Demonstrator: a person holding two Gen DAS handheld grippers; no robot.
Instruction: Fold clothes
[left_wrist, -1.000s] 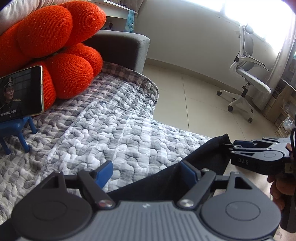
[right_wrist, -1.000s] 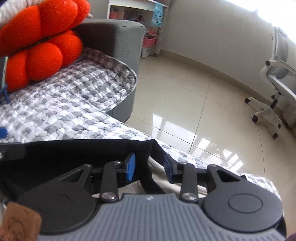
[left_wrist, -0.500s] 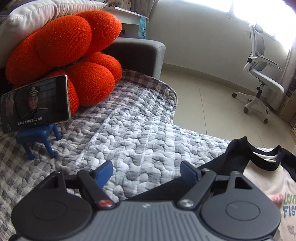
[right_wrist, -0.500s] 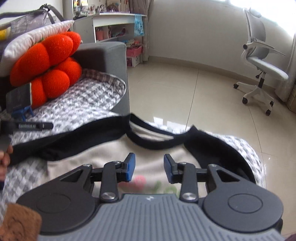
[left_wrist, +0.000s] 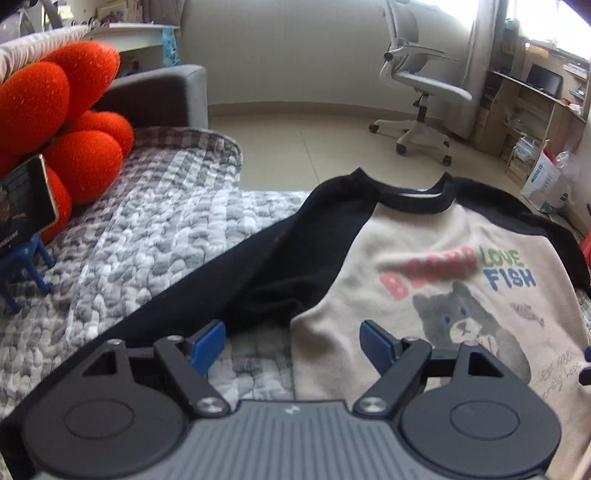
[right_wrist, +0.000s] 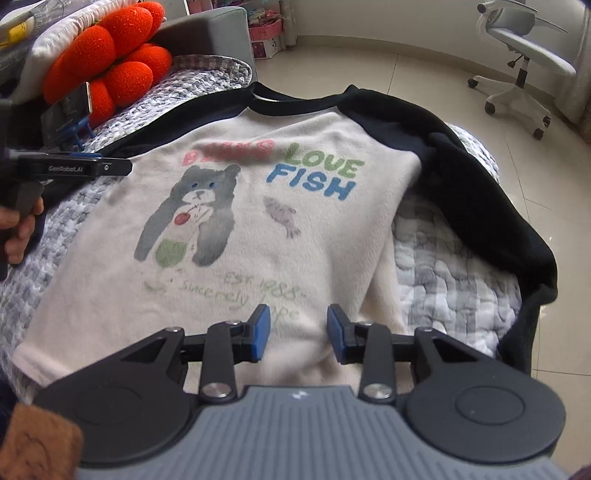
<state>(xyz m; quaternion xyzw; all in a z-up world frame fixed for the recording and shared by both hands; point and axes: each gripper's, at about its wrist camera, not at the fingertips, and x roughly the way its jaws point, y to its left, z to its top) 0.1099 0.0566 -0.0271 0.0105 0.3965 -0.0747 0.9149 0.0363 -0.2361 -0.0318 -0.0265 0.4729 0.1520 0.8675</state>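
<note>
- One second ago the sweatshirt (right_wrist: 280, 221) showed only as a black edge at the bottom of both wrist views; it now lies spread front-up on the quilted cover (left_wrist: 155, 236), with the cat print and "LOVE FISH" lettering readable.
- Your left gripper (left_wrist: 291, 341) has swung toward the garment: the phone on its blue stand (left_wrist: 22, 206) has slid from mid-left to the 9 o'clock edge of its view.
- Fingers of the left gripper are spread wide with nothing between them; they hover over the left armpit and the bare quilt beside it.
- Fingers of your right gripper (right_wrist: 298, 334) stand partly apart and grip nothing; they hover above the cream hem area at 6 o'clock.
- Edges: the neckline lies at 12 o'clock near the far edge of the sofa seat; the right sleeve (right_wrist: 491, 192) curves from 1 to 4 o'clock along the seat edge, with tiled floor beyond.
- Open room: bare quilt lies between body and right sleeve at 3 o'clock, and more at 9 o'clock in the left view.
- Count: one sweatshirt, two sleeves, one orange flower cushion (right_wrist: 110, 62), one phone, one office chair (left_wrist: 421, 85), two grippers.
</note>
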